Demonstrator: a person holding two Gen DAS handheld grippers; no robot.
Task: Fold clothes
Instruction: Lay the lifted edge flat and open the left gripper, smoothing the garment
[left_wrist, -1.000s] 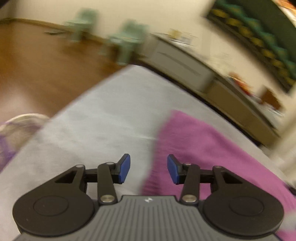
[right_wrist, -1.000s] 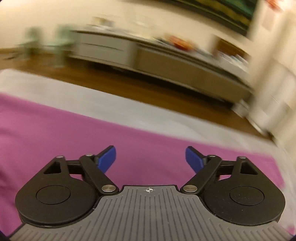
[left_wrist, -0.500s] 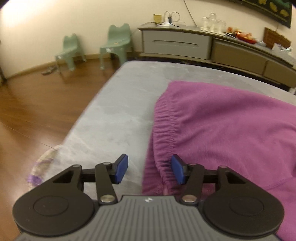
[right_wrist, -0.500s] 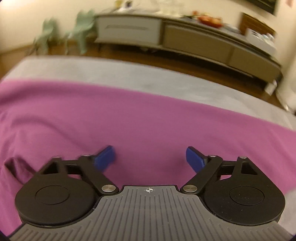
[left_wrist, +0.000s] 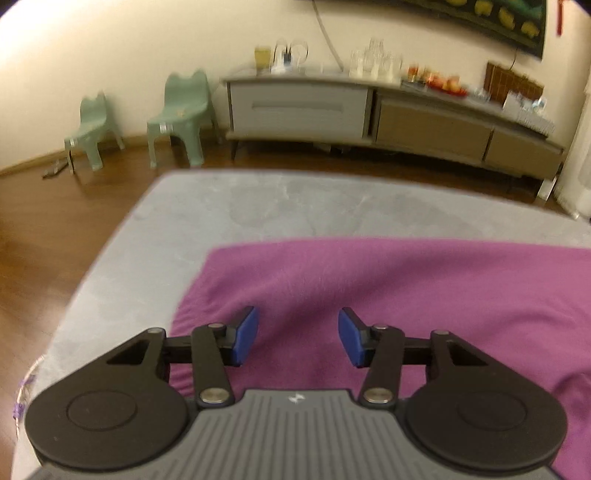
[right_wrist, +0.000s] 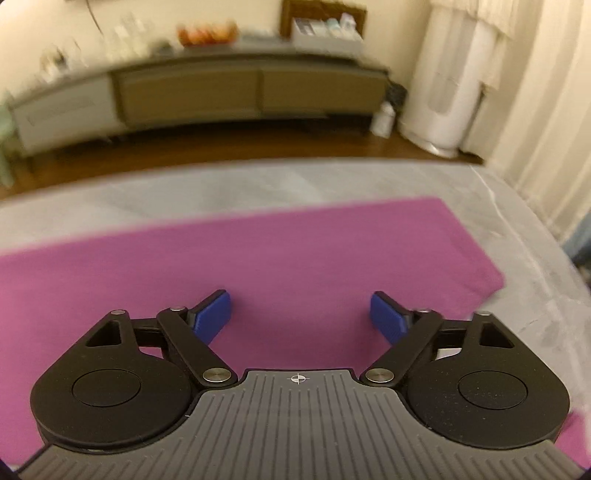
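Note:
A purple garment (left_wrist: 406, 288) lies spread flat on a grey bed (left_wrist: 258, 206). In the left wrist view my left gripper (left_wrist: 298, 336) hovers over the garment's left end, near its gathered edge. Its jaws are closing a little and stand apart, with nothing between the blue pads (left_wrist: 245, 334). In the right wrist view the same purple garment (right_wrist: 295, 251) stretches across the grey bed (right_wrist: 535, 295), its right corner ahead. My right gripper (right_wrist: 300, 316) hangs above that end. Its jaws are opening wide and nothing is gripped.
A long low sideboard (left_wrist: 369, 110) with glassware stands across a wooden floor (left_wrist: 55, 229). Two small green chairs (left_wrist: 181, 114) sit left of it. A white appliance (right_wrist: 443, 92) and curtains are at the right. The bed's left edge drops off near a pale object (left_wrist: 26, 387).
The left gripper has shifted from the garment's gathered left edge to above the cloth. The right gripper has swept right to the garment's far right end.

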